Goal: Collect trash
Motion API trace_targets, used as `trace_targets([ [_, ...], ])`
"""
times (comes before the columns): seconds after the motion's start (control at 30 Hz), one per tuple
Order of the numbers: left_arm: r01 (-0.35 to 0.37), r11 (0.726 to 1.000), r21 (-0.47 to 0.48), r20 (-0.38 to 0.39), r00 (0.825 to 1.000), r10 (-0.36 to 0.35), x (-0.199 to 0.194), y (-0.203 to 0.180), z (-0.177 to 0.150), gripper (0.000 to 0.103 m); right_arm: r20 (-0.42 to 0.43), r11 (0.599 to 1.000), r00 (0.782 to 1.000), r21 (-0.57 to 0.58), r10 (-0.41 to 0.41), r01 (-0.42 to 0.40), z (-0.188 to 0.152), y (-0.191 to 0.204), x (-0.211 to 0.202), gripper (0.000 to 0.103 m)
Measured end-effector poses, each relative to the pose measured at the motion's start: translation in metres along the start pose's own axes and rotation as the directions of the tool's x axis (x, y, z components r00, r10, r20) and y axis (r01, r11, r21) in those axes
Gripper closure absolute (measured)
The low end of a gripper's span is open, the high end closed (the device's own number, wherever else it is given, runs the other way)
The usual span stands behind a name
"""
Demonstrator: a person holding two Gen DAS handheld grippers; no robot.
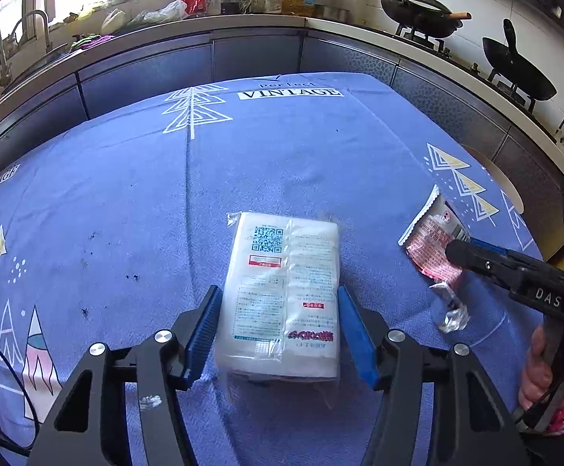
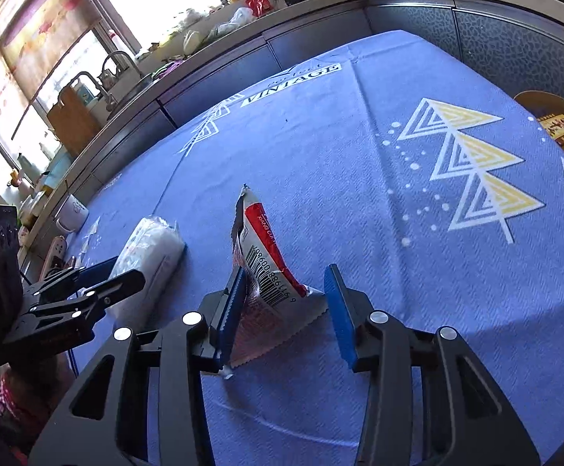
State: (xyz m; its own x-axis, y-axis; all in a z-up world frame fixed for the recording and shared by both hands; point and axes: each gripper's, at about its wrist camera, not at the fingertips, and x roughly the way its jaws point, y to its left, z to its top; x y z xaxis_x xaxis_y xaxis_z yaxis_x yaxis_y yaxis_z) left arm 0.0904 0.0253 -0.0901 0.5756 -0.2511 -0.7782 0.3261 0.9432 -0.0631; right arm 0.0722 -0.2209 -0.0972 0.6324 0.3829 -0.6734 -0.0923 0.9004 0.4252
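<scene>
Left wrist: left tongs (image 1: 280,330) spread astride white plastic-wrapped tissue pack (image 1: 282,295) on blue patterned surface (image 1: 126,202), best closed squarely; right wrist: right tongs (image 2: 285,310) spread around upright red-and-white crinkled snack wrapper (image 2: 262,268), best pinched low.

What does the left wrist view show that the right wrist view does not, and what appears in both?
Only the left wrist view shows two woks on the stove and the white pack's QR code. Only the right wrist view shows a white mug and the wrapper's barcode. Both share the blue tablecloth, the white pack between the open left gripper and the red wrapper between the open right gripper.
</scene>
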Motion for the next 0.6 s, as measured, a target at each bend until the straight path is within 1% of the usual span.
trace_targets([
  [0.17,0.006,1.0,0.001,0.009,1.0,-0.006,0.0,0.0,-0.001,0.042,-0.026,0.995,0.998,0.081,0.062,-0.06,-0.023,0.007,-0.008,0.065],
  [0.2,0.008,1.0,-0.001,0.01,1.0,-0.008,0.0,0.001,-0.001,0.042,-0.031,0.993,0.997,0.096,0.074,-0.071,-0.027,0.008,-0.008,0.067],
  [0.27,0.012,1.0,-0.003,0.012,1.0,-0.012,0.0,0.002,-0.002,0.043,-0.038,0.989,0.995,0.12,0.093,-0.088,-0.031,0.009,-0.009,0.085],
  [0.33,0.016,1.0,-0.005,0.014,1.0,-0.016,-0.001,0.002,-0.003,0.043,-0.028,0.987,0.996,0.14,0.084,-0.08,-0.029,0.007,-0.012,0.089],
  [0.43,0.018,1.0,-0.005,0.015,1.0,-0.018,-0.001,0.003,-0.004,0.043,-0.003,0.986,0.998,0.156,0.065,-0.063,-0.023,0.001,-0.019,0.09],
  [0.47,0.019,1.0,-0.005,0.016,1.0,-0.019,-0.001,0.003,-0.004,0.043,-0.003,0.985,0.998,0.158,0.066,-0.064,-0.023,0.0,-0.019,0.087],
  [0.53,0.021,1.0,-0.006,0.016,1.0,-0.021,-0.002,0.004,-0.005,0.043,0.002,0.983,0.998,0.169,0.069,-0.068,-0.023,-0.002,-0.022,0.076],
  [0.57,0.022,1.0,-0.006,0.016,1.0,-0.022,-0.002,0.005,-0.005,0.043,0.005,0.982,0.998,0.174,0.069,-0.068,-0.023,-0.003,-0.023,0.054],
  [0.6,0.023,1.0,-0.007,0.015,1.0,-0.023,-0.002,0.005,-0.005,0.043,0.015,0.982,0.998,0.178,0.061,-0.063,-0.024,-0.004,-0.025,0.041],
])
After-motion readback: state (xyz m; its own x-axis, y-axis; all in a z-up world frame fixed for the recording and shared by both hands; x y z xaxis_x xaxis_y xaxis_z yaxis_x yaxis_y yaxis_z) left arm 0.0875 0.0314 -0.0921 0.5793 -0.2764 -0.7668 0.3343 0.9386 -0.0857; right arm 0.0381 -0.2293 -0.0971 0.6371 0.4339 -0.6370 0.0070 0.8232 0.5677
